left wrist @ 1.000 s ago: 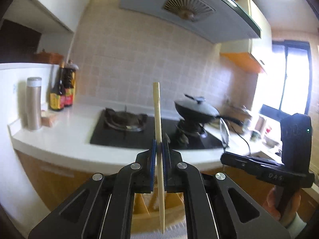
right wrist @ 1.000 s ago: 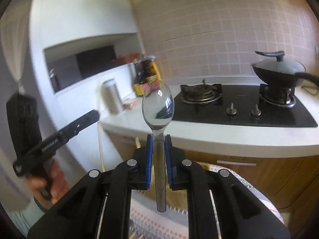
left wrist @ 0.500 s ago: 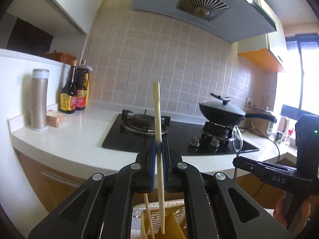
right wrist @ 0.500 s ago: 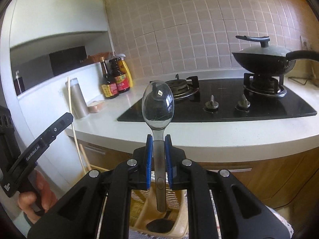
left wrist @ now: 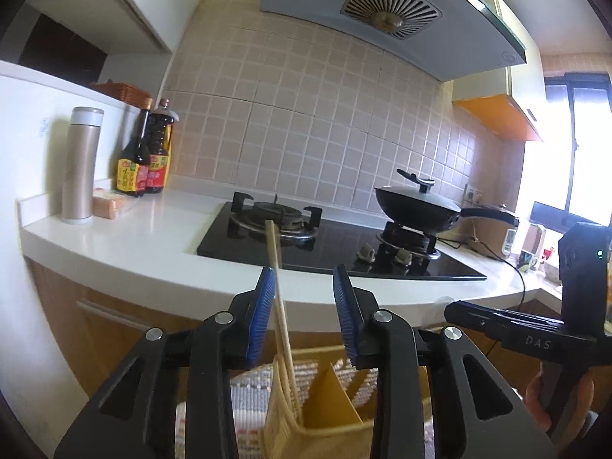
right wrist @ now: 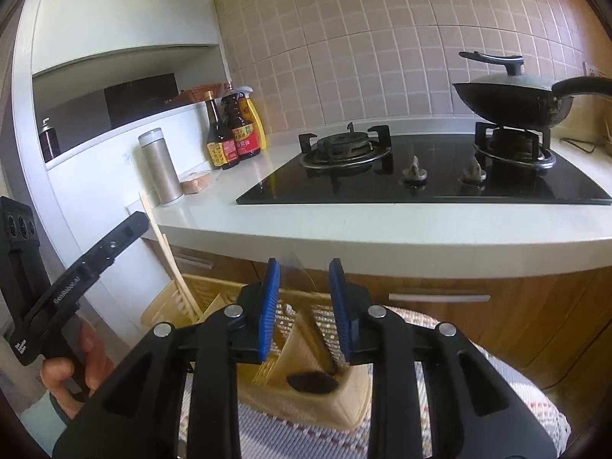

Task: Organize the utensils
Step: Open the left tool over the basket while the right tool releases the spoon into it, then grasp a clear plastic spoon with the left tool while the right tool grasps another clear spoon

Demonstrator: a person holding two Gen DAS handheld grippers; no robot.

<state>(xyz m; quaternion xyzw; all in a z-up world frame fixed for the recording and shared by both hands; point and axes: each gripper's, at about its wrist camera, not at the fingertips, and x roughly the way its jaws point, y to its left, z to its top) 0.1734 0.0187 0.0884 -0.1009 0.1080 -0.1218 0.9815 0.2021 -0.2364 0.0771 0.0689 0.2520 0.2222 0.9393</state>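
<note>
Left wrist: both claws just opened; chopstick (left wrist: pixel 281 306) leans free in yellow holder (left wrist: pixel 329 413) below counter (left wrist: pixel 126 244).

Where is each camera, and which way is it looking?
Left wrist: on the left tongs, facing the stove over a yellow holder with a chopstick; other hand at right.
Right wrist: on the right tongs, facing the same stove; other hand at left.
Both show stove, wok, bottles, holder.
</note>
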